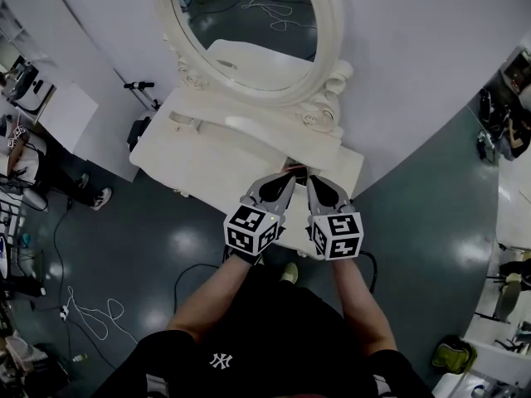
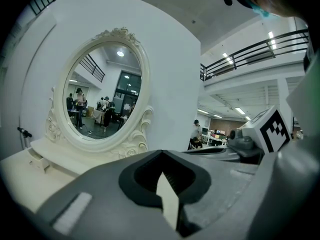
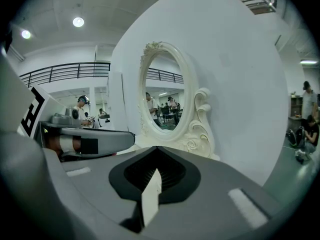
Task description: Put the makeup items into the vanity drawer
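Observation:
A white vanity table [image 1: 207,160] with an oval mirror [image 1: 249,23] stands against a white wall. My left gripper [image 1: 286,179] and right gripper [image 1: 314,181] hover side by side over its right front corner, tips nearly touching. A small reddish-dark item [image 1: 295,169] lies on the top just past the tips; I cannot tell what it is. In the left gripper view the left gripper [image 2: 161,153] is shut with nothing seen in it. The right gripper [image 3: 156,149] looks the same in its own view, where a brown, white and black object [image 3: 65,144] shows under the left gripper [image 3: 92,140]. No drawer is visible.
A person sits at the far left [image 1: 25,168] among desks and gear. Cables [image 1: 91,313] trail over the grey floor. A black stand [image 1: 139,129] leans by the vanity's left end. My shoe [image 1: 289,272] is just under the vanity's front edge.

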### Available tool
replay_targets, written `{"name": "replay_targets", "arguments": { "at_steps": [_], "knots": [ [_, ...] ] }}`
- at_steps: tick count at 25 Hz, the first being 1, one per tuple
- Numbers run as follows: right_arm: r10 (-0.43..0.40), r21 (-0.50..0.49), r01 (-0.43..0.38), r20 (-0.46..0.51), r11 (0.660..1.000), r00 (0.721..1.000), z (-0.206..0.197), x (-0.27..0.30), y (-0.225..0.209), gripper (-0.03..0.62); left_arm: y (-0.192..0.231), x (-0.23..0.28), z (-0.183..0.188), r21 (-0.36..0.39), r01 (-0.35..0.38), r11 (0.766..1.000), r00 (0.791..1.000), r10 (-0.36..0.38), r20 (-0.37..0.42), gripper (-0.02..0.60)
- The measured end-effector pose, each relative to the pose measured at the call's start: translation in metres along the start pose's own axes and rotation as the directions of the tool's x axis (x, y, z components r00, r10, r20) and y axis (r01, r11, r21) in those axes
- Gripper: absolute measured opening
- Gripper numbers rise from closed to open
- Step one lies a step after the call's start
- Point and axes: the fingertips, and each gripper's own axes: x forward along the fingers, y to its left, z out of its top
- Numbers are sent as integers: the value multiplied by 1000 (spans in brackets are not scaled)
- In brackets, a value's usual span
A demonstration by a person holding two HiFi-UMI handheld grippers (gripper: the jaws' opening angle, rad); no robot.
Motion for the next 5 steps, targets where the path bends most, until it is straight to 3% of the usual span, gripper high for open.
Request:
{"name": "replay_targets", "arguments": {
  "at_steps": [5],
  "knots": [
    [5,-5,-5,-4,1000,1000,-1,0,5,26,1,-3,2,0,-3,1000,1000,3,7,0]
  ]
}}
